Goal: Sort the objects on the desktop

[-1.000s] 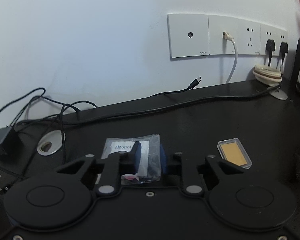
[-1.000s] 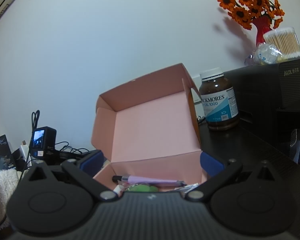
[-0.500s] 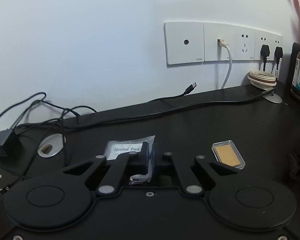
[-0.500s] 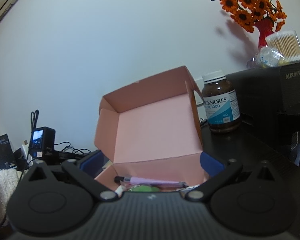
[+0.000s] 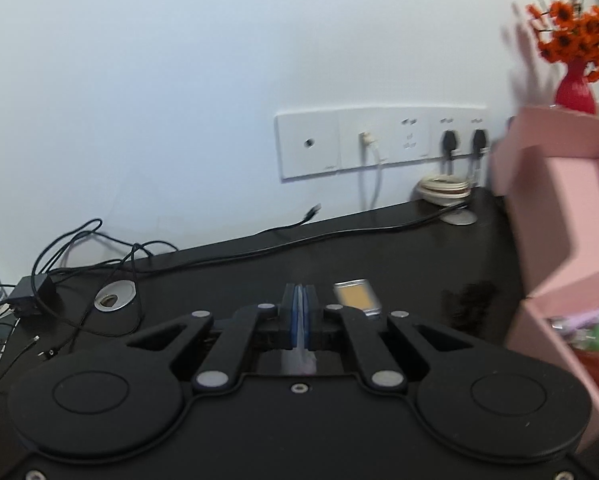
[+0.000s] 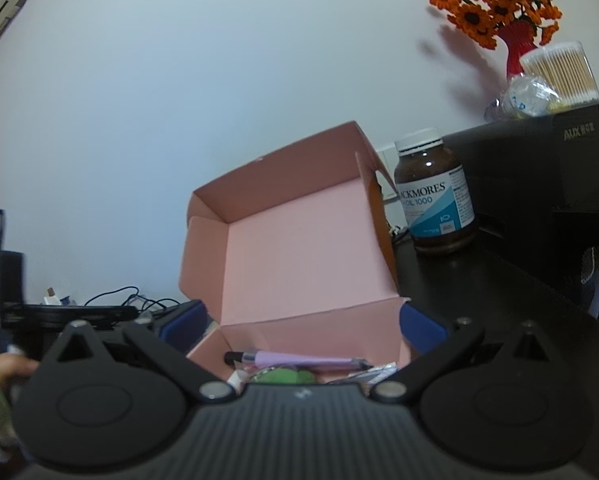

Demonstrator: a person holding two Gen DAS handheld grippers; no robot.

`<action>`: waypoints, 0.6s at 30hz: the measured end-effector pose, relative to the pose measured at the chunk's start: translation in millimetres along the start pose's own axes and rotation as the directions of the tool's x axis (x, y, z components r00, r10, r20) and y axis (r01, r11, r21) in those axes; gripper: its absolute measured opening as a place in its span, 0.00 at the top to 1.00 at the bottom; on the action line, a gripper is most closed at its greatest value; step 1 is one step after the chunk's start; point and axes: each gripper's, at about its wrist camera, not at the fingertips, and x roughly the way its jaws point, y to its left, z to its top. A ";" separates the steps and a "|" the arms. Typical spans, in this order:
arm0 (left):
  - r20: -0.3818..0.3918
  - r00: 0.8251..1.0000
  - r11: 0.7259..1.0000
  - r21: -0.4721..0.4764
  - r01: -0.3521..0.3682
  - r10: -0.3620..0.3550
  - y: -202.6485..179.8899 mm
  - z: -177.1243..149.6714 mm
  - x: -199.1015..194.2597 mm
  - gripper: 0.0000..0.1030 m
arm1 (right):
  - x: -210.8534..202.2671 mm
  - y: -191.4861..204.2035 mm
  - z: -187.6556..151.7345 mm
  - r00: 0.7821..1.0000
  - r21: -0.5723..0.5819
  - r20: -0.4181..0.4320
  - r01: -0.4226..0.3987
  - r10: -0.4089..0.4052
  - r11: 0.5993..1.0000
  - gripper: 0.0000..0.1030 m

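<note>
My left gripper (image 5: 299, 300) is shut on a thin alcohol pad packet (image 5: 299, 360). The packet is pinched edge-on between the blue pads, and its tail hangs behind them, above the black desk (image 5: 379, 256). A small clear case with a tan insert (image 5: 357, 294) lies just right of the fingertips. The open pink box (image 5: 559, 220) rises at the right of the left wrist view. My right gripper (image 6: 303, 322) stands open, and the pink box (image 6: 299, 260) sits between its fingers. A purple pen (image 6: 299, 358) and a green item (image 6: 283, 376) lie inside the box.
Tangled black cables (image 5: 79, 248), a cable grommet (image 5: 113, 296) and wall sockets (image 5: 379, 144) line the desk's back. A brown supplement bottle (image 6: 435, 196), a black appliance (image 6: 539, 168), a red vase of orange flowers (image 6: 515, 40) and cotton swabs (image 6: 559, 68) stand right of the box. A hand (image 6: 7, 364) shows at the far left.
The left gripper closed on the alcohol pad packet, lifted it off the desk and swung right, bringing the pink box into its view. The right gripper stayed still.
</note>
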 end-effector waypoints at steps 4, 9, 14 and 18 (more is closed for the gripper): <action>-0.022 0.999 1.000 0.002 0.029 -0.029 -11.3 -6.6 -19.5 0.98 | 0.7 -1.9 -0.1 1.000 0.013 -0.007 0.008 -0.008 1.000 0.01; -0.102 0.995 1.000 0.015 0.010 -0.008 -12.4 -20.5 -14.8 0.93 | 0.5 -3.2 -0.6 1.000 0.023 -0.010 0.018 -0.017 1.000 0.01; -0.095 0.995 0.995 0.092 -0.034 0.043 -16.6 -31.0 -4.8 0.04 | -1.0 -1.7 -1.1 1.000 0.015 -0.004 0.022 -0.022 1.000 0.01; -0.070 0.996 0.991 0.133 -0.036 0.046 -23.6 -29.0 -0.2 0.00 | 0.1 -0.4 -1.1 1.000 0.008 -0.009 0.019 -0.019 1.000 0.01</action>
